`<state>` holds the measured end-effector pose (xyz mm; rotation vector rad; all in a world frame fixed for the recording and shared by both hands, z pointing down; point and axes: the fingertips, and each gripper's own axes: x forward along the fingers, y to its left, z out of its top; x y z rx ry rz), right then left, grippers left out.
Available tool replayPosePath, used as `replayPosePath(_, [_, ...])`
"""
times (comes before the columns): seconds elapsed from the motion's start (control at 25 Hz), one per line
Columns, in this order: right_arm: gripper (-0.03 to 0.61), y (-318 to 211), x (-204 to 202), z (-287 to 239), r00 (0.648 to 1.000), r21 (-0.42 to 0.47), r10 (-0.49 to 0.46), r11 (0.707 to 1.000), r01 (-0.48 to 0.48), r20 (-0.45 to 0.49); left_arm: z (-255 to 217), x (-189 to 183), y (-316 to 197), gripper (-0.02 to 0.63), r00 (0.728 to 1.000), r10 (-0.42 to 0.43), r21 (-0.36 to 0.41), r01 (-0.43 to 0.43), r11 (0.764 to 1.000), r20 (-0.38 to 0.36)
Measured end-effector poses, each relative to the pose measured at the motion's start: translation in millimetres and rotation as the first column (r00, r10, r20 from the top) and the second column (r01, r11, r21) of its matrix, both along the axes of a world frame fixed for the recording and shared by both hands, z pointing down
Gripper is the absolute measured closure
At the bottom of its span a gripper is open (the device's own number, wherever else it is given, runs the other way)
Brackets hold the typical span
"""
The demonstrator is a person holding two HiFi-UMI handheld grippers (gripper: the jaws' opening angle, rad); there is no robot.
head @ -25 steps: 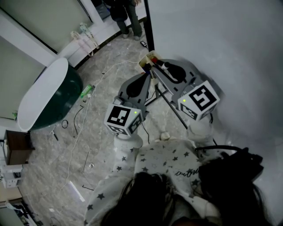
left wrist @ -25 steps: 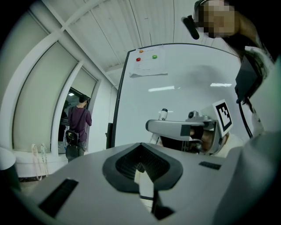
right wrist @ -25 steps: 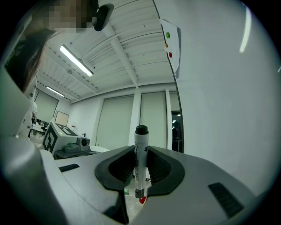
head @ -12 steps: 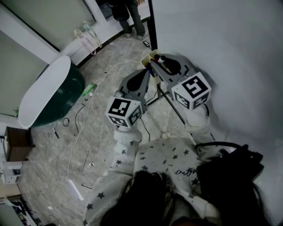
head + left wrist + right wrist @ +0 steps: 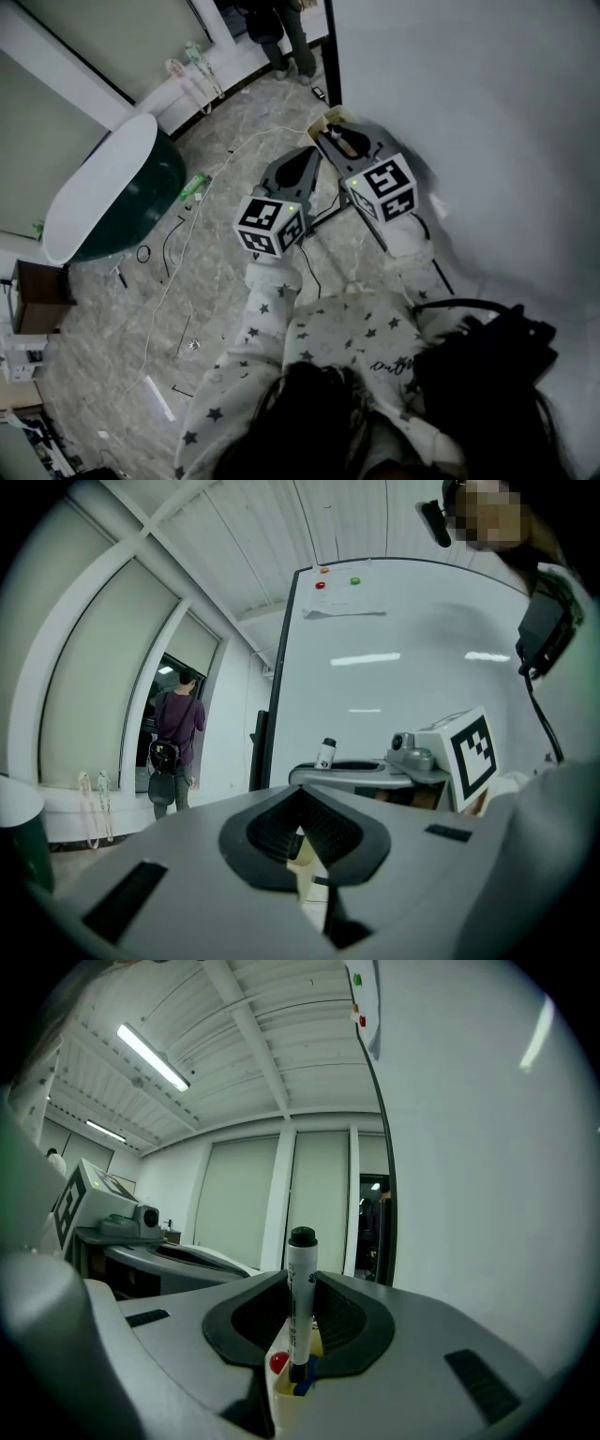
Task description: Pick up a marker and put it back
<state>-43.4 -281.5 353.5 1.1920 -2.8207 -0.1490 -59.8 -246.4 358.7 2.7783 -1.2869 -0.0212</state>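
Note:
A white marker (image 5: 299,1309) with a black cap stands upright between the pads of my right gripper (image 5: 302,1281), which is shut on it. Its lower end sits inside a cream holder (image 5: 281,1401) beside a red and a blue marker. In the head view the right gripper (image 5: 332,133) reaches the holder (image 5: 325,119) at the whiteboard's edge. My left gripper (image 5: 308,156) hangs just left of it, its jaws together with nothing between them. The left gripper view has that gripper (image 5: 301,797) pointing at the holder, with the marker's cap (image 5: 326,752) poking above the right gripper.
The whiteboard (image 5: 469,122) fills the right side, its black stand legs (image 5: 366,230) on the marble floor. Cables (image 5: 178,272) and a green bottle (image 5: 194,184) lie on the floor. A dark green, white-topped tub (image 5: 112,202) is at left. A person (image 5: 173,738) stands in the doorway.
My right gripper has carried the marker forward and left, up to the holder. The left gripper has also shifted forward a little.

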Motion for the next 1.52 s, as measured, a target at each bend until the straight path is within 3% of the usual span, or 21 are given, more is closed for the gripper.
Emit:
replayPosePath(0.88, [0.503, 1, -6, 44, 0.997, -0.042, 0.075, 0.996, -0.076, -0.025, 38, -1, -1, 0.612, 1.000, -0.012, -0.059, 0.011, 0.998, -0.013])
replayPosePath(1.32, [0.502, 1, -5, 54, 0.995, -0.043, 0.099, 0.994, -0.099, 0.008, 43, -4, 2, 0.612, 1.000, -0.013, -0.070, 0.012, 0.997, -0.020])
replayPosePath(1.44, [0.431, 4, -4, 46, 0.995, -0.051, 0.091, 0.995, -0.088, 0.049, 39, -7, 6, 0.612, 1.000, -0.017, -0.069, 0.015, 0.998, -0.021])
replayPosePath(1.52, [0.431, 6, -4, 42, 0.995, -0.041, 0.085, 0.996, -0.083, 0.055, 34, -9, 8, 0.612, 1.000, -0.016, -0.059, 0.015, 0.998, -0.022])
